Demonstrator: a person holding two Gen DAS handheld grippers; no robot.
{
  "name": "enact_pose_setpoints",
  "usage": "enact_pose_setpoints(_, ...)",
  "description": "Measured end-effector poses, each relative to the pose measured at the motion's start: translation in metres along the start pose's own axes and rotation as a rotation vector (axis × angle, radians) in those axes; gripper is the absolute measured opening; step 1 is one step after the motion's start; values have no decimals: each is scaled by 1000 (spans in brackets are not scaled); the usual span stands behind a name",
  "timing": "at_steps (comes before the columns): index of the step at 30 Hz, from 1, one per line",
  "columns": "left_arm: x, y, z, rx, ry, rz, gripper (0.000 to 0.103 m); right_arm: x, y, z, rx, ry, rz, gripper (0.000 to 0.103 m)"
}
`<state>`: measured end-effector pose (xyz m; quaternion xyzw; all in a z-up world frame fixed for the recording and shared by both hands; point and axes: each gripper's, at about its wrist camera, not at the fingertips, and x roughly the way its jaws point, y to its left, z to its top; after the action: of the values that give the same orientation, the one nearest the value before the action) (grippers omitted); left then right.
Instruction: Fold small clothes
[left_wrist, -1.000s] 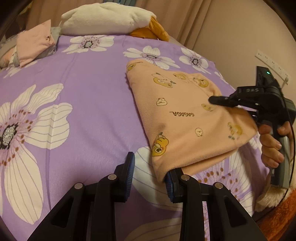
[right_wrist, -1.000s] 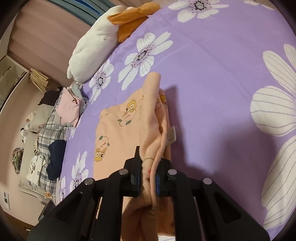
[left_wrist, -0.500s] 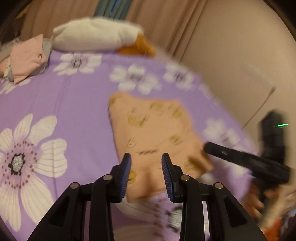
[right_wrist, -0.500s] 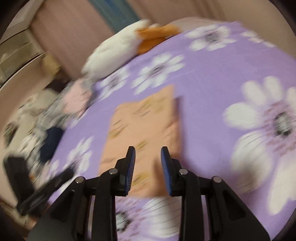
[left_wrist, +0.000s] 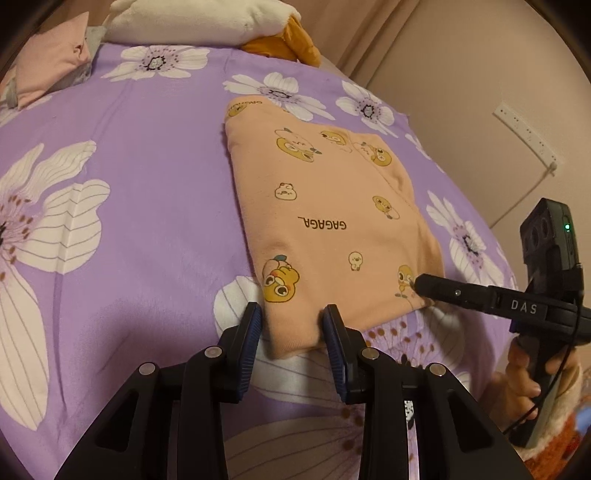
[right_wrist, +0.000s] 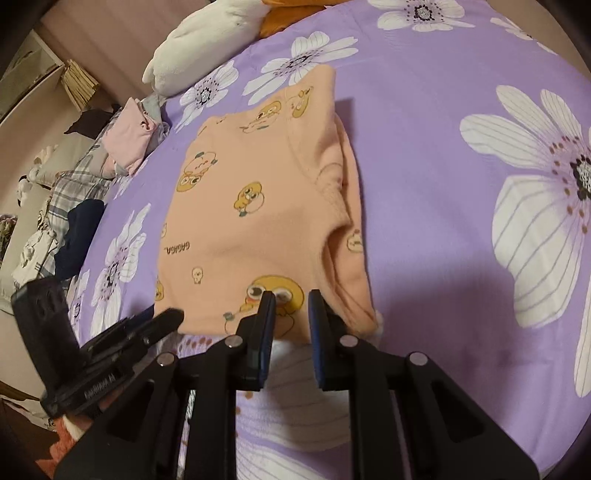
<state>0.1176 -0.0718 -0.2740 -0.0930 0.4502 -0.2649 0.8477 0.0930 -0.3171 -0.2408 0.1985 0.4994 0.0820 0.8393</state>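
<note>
Currently the peach garment (left_wrist: 332, 229) lies folded into a rough rectangle on the purple floral bedspread (left_wrist: 129, 221), flat, duck prints and "GAGAGA" text facing up. One long side shows stacked layered edges in the right wrist view (right_wrist: 258, 206).

Left hand-held gripper (left_wrist: 291, 325): jaws apart, straddling the garment's near corner, one finger on each side; can't tell if the pads touch the cloth. Nothing clamped.

Right hand-held gripper (right_wrist: 290, 314): jaws parted with a clear gap, tips over the near edge of the garment at the big duck print. Nothing clamped. From the left wrist view its finger tip sits at the garment's other near corner (left_wrist: 424, 284); contact unclear.

Both grippers are at the same near edge, well apart from each other.

Further out: white plush pillow (left_wrist: 199, 18) with an orange part at the head of the bed, pink folded cloth (left_wrist: 51, 55) off to the side, wall socket strip (left_wrist: 524, 133) on the wall.
</note>
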Motion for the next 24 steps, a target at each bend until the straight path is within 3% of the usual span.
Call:
enact_pose_setpoints(5, -2, -5, 1, 13, 2, 3, 34, -16, -3, -6, 105, 9, 102, 20)
enact_pose_setpoints(8, -3, -3, -1, 16, -2, -10, 35, -40, 1, 12, 110, -123, 150, 24)
enact_pose_setpoints(10, -1, -3, 0, 30, -2, -18, 36, -44, 10, 27, 70, -170, 104, 24)
enact_pose_setpoints(12, -1, -1, 1, 27, -1, -35, 37, -31, 19, 44, 12, -153, 55, 23)
enact_pose_setpoints(15, -1, 5, 2, -9, 5, -72, 38, 11, 8, 52, 29, -53, -146, 22)
enact_pose_setpoints(18, -4, 11, 12, -106, 58, -61, 38, 7, -3, 43, 81, -97, -101, 21)
enact_pose_setpoints(20, -14, 17, 29, -193, 72, -102, 38, -5, 0, 42, 61, -120, -112, 22)
enact_pose_setpoints(22, -25, 22, 50, -221, 19, -184, 38, -19, -3, 46, 100, -164, -73, 22)
enact_pose_setpoints(24, -28, 22, 79, -201, -31, -205, 38, -24, -8, 57, 128, -201, 11, 22)
